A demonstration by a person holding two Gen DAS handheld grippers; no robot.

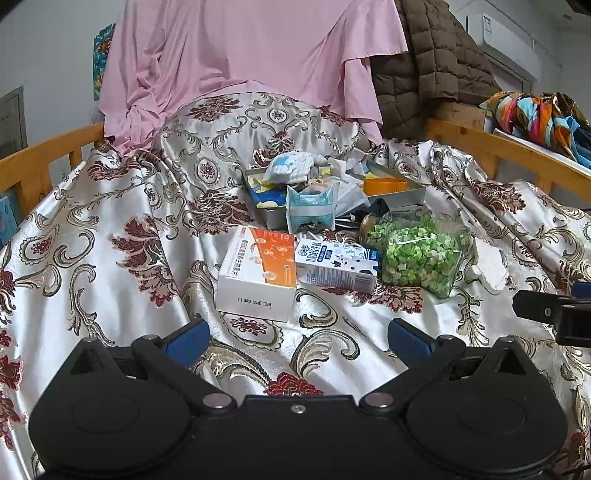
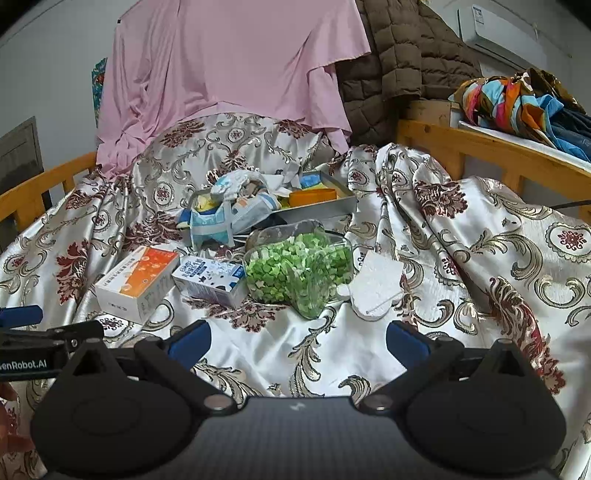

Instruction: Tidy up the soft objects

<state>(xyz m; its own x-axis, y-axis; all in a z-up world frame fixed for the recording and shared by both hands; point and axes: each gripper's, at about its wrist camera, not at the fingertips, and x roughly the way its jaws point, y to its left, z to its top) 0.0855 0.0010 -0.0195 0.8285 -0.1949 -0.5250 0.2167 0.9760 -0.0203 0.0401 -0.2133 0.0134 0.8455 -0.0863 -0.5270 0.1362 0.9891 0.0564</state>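
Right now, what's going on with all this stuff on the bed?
A person holds two grippers over a floral satin cloth, and both the left gripper and right gripper are open and empty. Ahead lie an orange and white box, a milk carton, a clear bag of green pieces and a white foam piece. Behind them, metal trays hold crumpled packets. Nothing is gripped yet.

Wooden bed rail [image 1: 491,147], white wall [image 1: 55,55], air conditioner [image 2: 495,33]
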